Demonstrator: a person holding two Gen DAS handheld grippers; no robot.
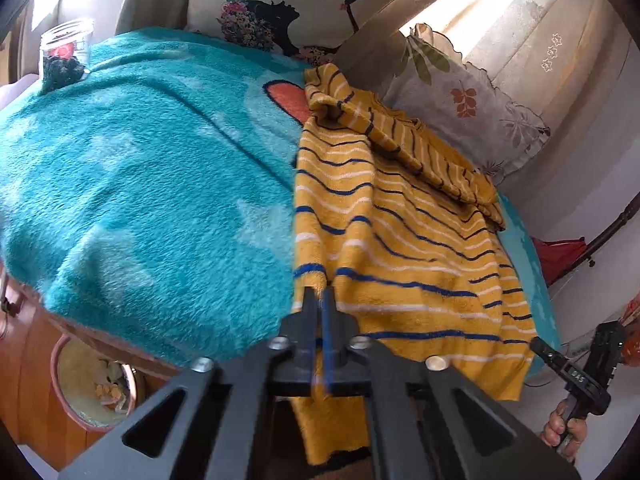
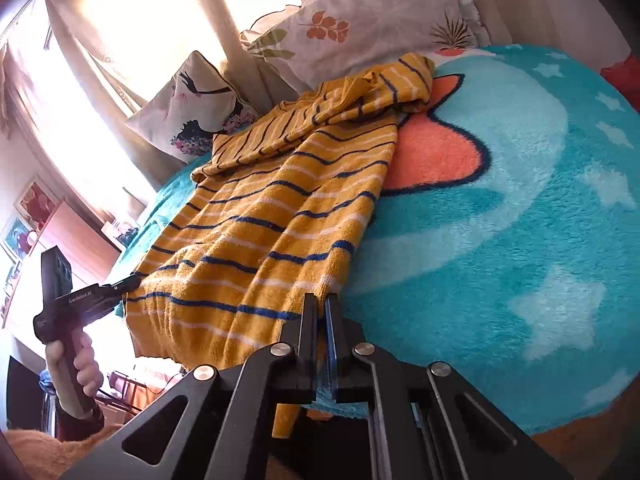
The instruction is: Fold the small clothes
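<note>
A small yellow shirt with blue and white stripes (image 1: pixel 400 240) lies on a teal fleece blanket (image 1: pixel 140 180), its sleeves folded across its far part. My left gripper (image 1: pixel 319 294) is shut on the shirt's near hem at one corner. My right gripper (image 2: pixel 321 300) is shut on the shirt (image 2: pixel 260 240) at the hem's other corner. Each gripper also shows in the other's view: the right one (image 1: pixel 538 346) at the hem's far right, the left one (image 2: pixel 134 280) at the hem's left. The hem hangs a little over the blanket's (image 2: pixel 500 220) near edge.
Two printed pillows (image 1: pixel 288 4) (image 1: pixel 460 96) lean against curtains behind the shirt. A clear jar (image 1: pixel 66 54) stands on the blanket's far left corner. A round bowl (image 1: pixel 94 384) sits low beside wooden furniture at the left. A red object (image 1: pixel 560 256) lies at the right.
</note>
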